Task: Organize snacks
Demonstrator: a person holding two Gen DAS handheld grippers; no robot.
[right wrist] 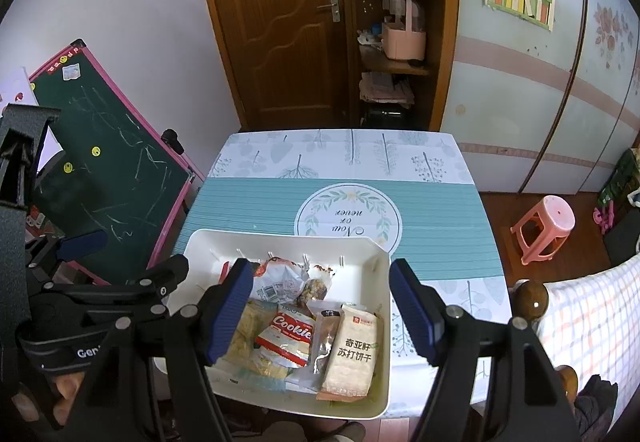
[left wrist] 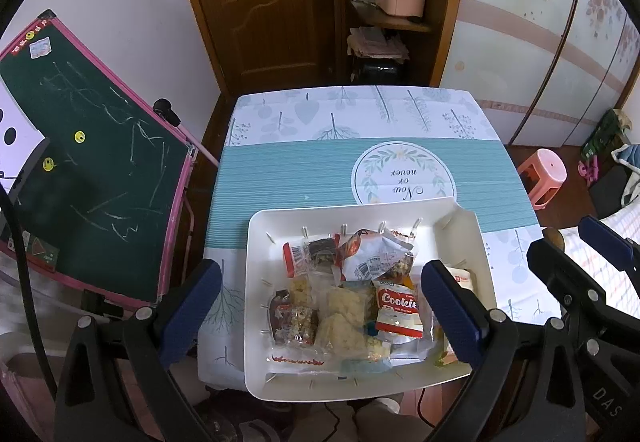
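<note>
Both grippers, left gripper (left wrist: 320, 306) and right gripper (right wrist: 320, 310), hover wide and empty above the white bin (left wrist: 360, 210) at the table's near edge, snacks (left wrist: 344, 298) apparently all gathered inside.

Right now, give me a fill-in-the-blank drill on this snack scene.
1. The snacks lie in a ____ bin.
2. The red packet is printed with the word ____.
3. Both grippers, left and right, have their jaws ____.
4. Beside the table stands a pink ____.

Missing words: white; Cookie; open; stool
</note>
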